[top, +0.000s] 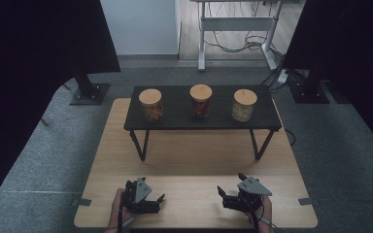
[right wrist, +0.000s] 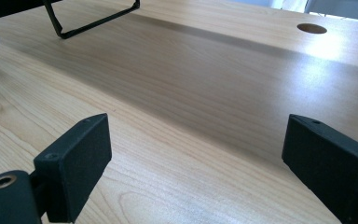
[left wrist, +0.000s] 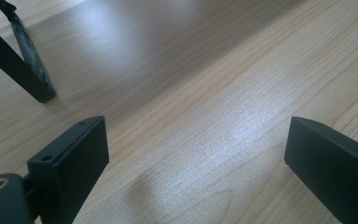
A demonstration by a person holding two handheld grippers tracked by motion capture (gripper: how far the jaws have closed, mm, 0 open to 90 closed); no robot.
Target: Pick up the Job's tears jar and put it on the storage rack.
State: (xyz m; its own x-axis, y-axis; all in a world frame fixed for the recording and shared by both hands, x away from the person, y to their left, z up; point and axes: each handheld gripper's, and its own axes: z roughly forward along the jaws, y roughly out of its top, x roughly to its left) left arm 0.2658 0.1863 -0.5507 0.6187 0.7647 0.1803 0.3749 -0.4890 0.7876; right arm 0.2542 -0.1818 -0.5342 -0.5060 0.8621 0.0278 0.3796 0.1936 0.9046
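Both grippers rest low on the tabletop (top: 194, 155) near its front edge, well short of the black shelf (top: 175, 119), the left gripper (top: 161, 200) and the right gripper (top: 220, 193) each spread wide and holding nothing. The nearest things are three jars on the shelf, the left jar (top: 150, 105), the middle jar (top: 200, 101) and the right jar (top: 244, 105), each upright with its long axis vertical and its wooden lid on top. To reach well, I would lift a gripper above shelf height, approach level, and close around a jar's body below the lid.
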